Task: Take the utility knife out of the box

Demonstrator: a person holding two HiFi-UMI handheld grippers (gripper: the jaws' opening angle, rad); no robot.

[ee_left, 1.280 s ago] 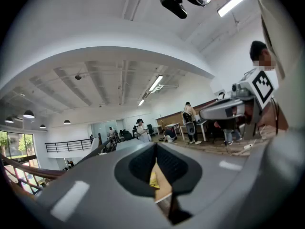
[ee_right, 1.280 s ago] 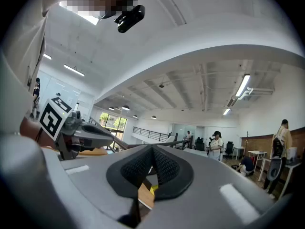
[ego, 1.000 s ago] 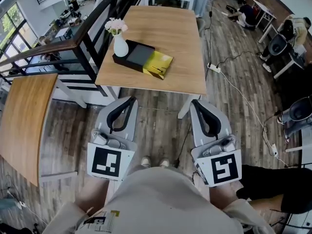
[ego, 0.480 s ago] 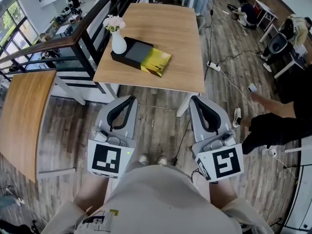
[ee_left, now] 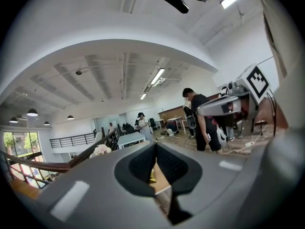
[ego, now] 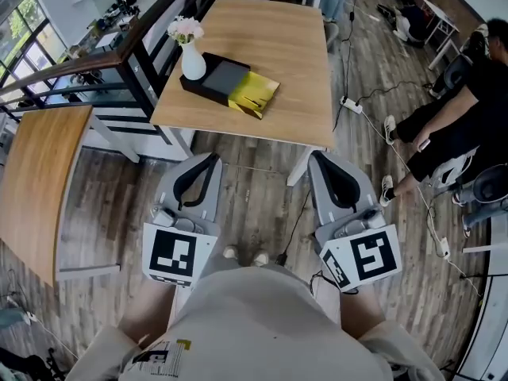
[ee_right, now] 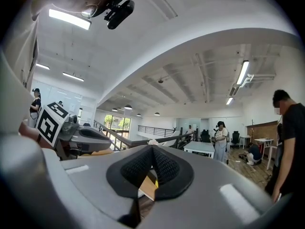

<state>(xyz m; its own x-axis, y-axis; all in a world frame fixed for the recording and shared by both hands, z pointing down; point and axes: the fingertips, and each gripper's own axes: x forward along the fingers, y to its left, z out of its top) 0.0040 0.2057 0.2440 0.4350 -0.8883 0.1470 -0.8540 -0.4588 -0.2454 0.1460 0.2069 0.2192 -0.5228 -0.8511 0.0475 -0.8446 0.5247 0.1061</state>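
Note:
A black box (ego: 217, 81) with a yellow opened flap (ego: 254, 95) lies on the wooden table (ego: 278, 62), beside a white vase of flowers (ego: 192, 60). No utility knife shows in any view. My left gripper (ego: 213, 159) and right gripper (ego: 315, 157) hang side by side over the floor, short of the table's near edge, both pointing at it. Both are shut and hold nothing. In the left gripper view the pads (ee_left: 155, 144) meet, with a sliver of the table behind them. The right gripper view shows the same for its pads (ee_right: 152, 148).
A person in black (ego: 452, 125) stands at the right near a chair. Cables and a power strip (ego: 352, 108) lie on the plank floor. A second wooden table (ego: 40, 181) is at the left, with a dark railing (ego: 135, 46) behind it.
The person in black has walked into view at the right. The table has slid slightly up the picture. Both grippers have stayed shut, side by side.

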